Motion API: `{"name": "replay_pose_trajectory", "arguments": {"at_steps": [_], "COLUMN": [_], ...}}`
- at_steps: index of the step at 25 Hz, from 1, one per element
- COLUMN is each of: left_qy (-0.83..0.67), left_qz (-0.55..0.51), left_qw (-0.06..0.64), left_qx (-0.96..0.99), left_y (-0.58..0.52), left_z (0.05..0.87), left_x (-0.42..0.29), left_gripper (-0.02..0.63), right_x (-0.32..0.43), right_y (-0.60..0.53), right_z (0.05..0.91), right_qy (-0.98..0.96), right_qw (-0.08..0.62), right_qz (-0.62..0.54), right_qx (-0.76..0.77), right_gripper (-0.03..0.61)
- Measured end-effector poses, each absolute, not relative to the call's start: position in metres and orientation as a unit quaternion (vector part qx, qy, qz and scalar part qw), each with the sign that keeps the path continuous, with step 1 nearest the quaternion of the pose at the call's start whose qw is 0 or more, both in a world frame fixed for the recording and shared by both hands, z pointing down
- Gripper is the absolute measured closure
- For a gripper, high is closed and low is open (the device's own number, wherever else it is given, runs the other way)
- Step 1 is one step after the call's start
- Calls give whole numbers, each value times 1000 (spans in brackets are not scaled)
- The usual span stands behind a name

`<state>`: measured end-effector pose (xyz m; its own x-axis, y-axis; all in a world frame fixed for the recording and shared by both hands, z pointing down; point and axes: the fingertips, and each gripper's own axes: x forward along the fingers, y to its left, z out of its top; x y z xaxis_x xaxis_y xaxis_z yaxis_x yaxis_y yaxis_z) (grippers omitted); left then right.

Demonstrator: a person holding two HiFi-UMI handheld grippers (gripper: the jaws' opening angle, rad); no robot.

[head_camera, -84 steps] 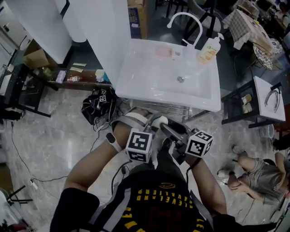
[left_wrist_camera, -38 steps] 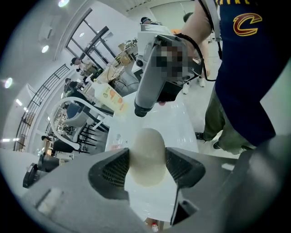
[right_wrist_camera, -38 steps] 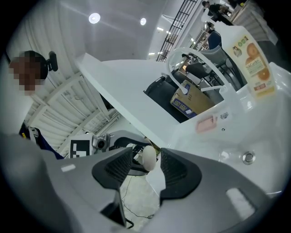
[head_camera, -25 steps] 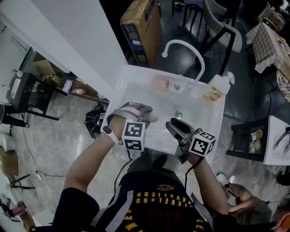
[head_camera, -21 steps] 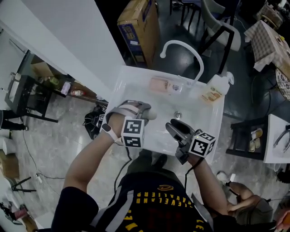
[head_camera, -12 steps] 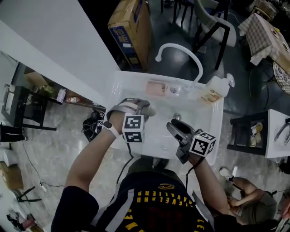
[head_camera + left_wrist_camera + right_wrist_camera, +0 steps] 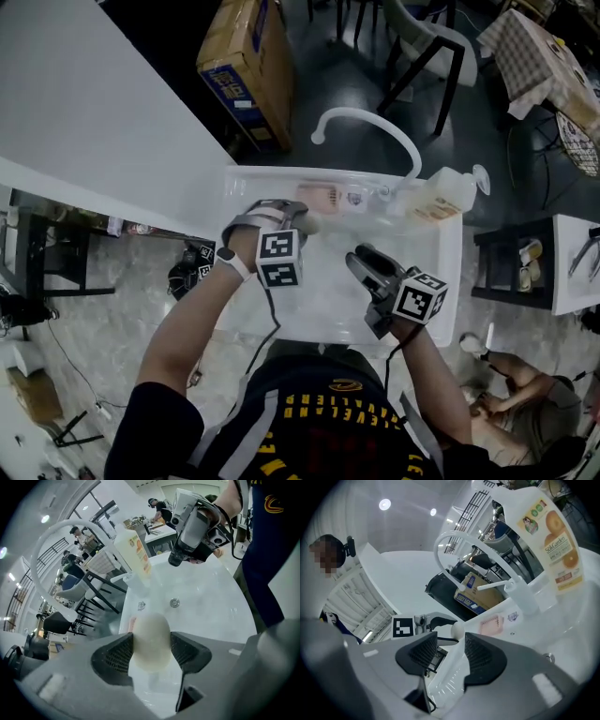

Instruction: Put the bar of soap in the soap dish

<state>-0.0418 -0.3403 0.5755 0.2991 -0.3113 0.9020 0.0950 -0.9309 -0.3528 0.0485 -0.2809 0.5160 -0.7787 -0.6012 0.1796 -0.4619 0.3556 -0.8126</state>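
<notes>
Two left fingers (image 7: 115, 656) tight on soap (image 7: 151, 641); right fingers (image 7: 483, 657) apart; bottle (image 7: 555, 541) beside faucet (image 7: 528, 597)

soap (image 7: 151, 641): pale oval bar, pinched in left claw (image 7: 150, 654) | soap dish (image 7: 322, 198): pink (slotted), flat on sink ledge (image 7: 261, 182)

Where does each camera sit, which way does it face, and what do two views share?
Head view: on the head, looking down at the sink; both forearms, left gripper, right gripper.
Left gripper view: on that gripper, facing across the sink; its jaws hold the bar of soap.
Right gripper view: on that gripper, facing the soap dish; its open, empty jaws.
Both gripper views share the faucet and bottle.
</notes>
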Motion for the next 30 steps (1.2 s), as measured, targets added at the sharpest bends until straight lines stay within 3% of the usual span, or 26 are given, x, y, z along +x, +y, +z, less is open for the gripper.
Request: {"name": "replay_pose_trajectory", "arguments": {"at_steps": [30], "left_qy": [-12], "left_qz": [-596], "left_qw": [89], "left_qx": [-798], "left_y": [-419], "left_z": [659], "left_x": [-15], "left_gripper": [365], "right_x": [63], "right_y": [-309], "right_z": [545], "right_qy": [758], "right_qw": [101], "right_qz": [-485], "right_qx": [-424], "right_gripper": [399]}}
